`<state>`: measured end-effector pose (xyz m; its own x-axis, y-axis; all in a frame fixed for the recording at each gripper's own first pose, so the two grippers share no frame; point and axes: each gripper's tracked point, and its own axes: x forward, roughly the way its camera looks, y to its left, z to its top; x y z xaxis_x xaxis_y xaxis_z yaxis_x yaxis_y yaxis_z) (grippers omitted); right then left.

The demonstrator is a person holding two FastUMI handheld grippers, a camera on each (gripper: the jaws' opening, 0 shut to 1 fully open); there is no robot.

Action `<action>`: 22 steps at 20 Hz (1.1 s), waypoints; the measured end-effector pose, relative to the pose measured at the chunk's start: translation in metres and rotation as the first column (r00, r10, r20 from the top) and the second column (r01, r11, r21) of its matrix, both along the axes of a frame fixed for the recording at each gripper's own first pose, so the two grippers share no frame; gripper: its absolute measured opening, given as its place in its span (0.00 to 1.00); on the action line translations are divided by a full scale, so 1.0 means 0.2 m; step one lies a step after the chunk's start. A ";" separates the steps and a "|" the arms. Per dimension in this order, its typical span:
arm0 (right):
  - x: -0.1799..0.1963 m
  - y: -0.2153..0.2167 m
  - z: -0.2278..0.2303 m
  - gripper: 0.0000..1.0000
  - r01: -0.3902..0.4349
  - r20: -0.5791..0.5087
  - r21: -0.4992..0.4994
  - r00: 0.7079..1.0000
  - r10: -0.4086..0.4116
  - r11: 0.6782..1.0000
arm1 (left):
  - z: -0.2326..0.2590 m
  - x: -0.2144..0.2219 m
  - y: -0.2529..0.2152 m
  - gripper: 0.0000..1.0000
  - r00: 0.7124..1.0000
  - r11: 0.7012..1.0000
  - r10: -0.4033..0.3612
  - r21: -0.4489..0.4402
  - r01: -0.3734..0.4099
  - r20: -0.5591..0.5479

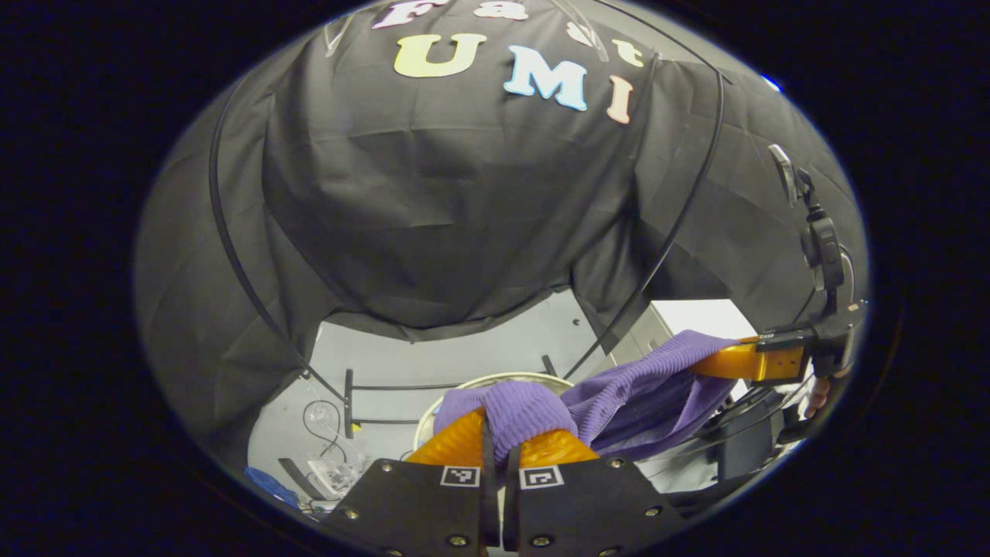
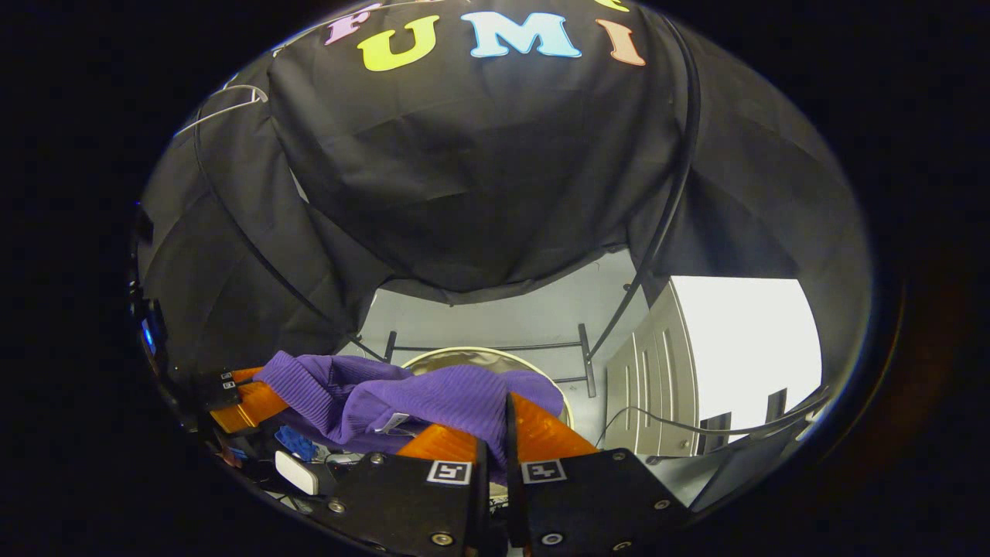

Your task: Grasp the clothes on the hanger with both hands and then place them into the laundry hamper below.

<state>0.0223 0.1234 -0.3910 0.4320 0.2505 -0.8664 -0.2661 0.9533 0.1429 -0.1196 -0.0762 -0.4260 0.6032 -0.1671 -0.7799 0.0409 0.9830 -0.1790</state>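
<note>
Stretching between two grippers, a purple knitted garment (image 1: 619, 394) is held in the air above a round laundry hamper (image 2: 464, 357) on the grey floor (image 1: 464, 340). The left gripper (image 1: 499, 441) is clamped on one end of the knit, and the right gripper (image 2: 495, 437) is pinched on the other end.

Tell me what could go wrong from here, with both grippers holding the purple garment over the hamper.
1. The purple garment sags between the left gripper and the right gripper; releasing one side first may swing it past the hamper rim.
2. Only part of the hamper shows beneath, so the drop may be off-centre.
</note>
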 end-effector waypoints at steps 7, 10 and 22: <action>-0.09 -0.05 0.08 0.94 -0.035 -0.031 0.074 0.999 0.037 0.997 | 0.10 -0.10 -0.04 0.78 1.000 0.998 -0.005 0.070 0.006 -0.020; -0.06 -0.13 0.18 0.96 -0.043 -0.004 0.113 0.999 0.044 0.993 | 0.24 -0.13 -0.05 1.00 0.998 0.991 0.054 0.118 -0.055 0.015; 0.51 -1.09 1.17 0.92 -0.130 0.517 0.141 0.855 0.039 0.981 | 1.66 -0.01 -0.40 1.00 0.774 0.840 0.383 0.159 -0.519 0.505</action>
<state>0.1248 -0.0943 -0.1564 0.7718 0.4252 -0.4727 -0.4229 0.8985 0.1178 -0.1209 -0.1567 -0.0937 0.8369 0.3906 -0.3834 -0.4135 0.9102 0.0246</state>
